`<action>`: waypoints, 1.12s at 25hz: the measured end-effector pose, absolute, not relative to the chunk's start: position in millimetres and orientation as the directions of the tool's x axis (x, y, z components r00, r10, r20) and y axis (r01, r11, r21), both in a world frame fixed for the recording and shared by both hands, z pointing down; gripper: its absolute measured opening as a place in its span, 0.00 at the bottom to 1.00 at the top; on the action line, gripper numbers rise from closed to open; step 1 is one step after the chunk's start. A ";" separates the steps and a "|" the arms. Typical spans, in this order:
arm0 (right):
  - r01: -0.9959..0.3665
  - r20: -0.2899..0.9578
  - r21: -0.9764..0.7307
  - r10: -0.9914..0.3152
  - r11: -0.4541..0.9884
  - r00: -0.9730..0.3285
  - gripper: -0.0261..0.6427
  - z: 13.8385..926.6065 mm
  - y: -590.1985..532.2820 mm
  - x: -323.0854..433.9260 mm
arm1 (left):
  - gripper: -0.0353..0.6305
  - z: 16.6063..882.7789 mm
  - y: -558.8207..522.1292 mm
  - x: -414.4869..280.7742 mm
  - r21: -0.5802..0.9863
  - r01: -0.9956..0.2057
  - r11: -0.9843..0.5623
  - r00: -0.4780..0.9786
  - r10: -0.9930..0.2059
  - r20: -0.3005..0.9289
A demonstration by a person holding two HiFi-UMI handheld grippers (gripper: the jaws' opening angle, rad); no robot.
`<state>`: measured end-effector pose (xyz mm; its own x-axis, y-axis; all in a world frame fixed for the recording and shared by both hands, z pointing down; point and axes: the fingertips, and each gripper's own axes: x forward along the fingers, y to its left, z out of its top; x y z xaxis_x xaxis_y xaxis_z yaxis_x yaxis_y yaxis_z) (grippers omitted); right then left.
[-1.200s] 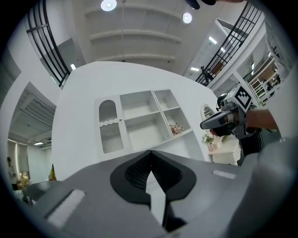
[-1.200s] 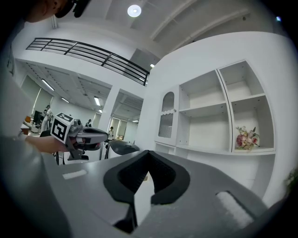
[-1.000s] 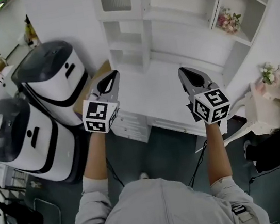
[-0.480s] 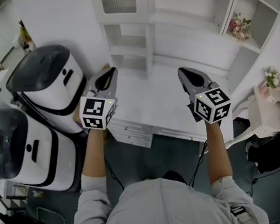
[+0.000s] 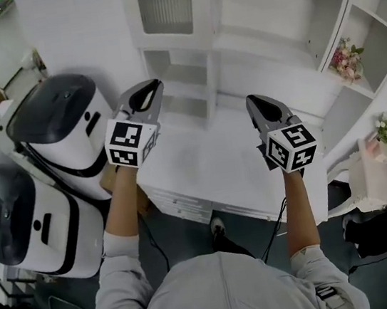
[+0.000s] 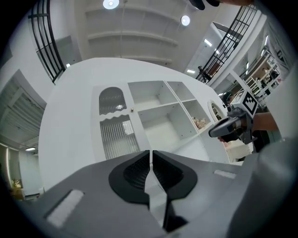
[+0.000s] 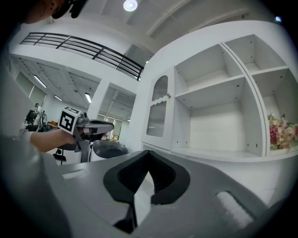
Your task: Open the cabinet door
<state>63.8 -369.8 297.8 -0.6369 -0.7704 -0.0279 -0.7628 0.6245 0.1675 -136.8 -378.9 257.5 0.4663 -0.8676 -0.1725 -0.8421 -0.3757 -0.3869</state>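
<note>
The white cabinet door [image 5: 165, 3] with ribbed glass stands closed at the top of the shelf unit, above the desk. In the left gripper view the door [image 6: 116, 135] is ahead and to the left, its small knob [image 6: 132, 110] on the right edge. My left gripper [image 5: 150, 86] hangs over the desk's left end, short of the door; its jaws [image 6: 151, 153] are opening, a thin slit between them and nothing in it. My right gripper [image 5: 256, 101] is shut and empty over the desk's middle, and its view [image 7: 148, 155] shows the door [image 7: 158, 114] to the left.
Two white-and-black rounded machines [image 5: 67, 126] [image 5: 16, 220] stand left of the desk. The white desk top [image 5: 209, 162] has drawers [image 5: 179, 204] below. Open shelves [image 5: 268, 24] fill the unit right of the door, with pink flowers [image 5: 347, 59] on one.
Both grippers have moved forward toward the shelf unit, and the door now looks larger and nearer. The left gripper has risen a little.
</note>
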 end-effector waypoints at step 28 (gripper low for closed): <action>-0.600 -0.034 0.223 -0.609 0.768 -0.793 0.26 209.5 -591.4 -19.1 | 0.33 -3.5 -593.9 -58.5 -0.611 -0.752 -0.249 0.569 -0.713 -0.410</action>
<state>-19.1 -591.4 209.5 -0.7926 -0.6088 -0.0343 -0.5999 0.7685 0.2227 -58.5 -593.9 -3.5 0.5687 -0.7130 -0.4101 -0.7520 -0.2486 -0.6105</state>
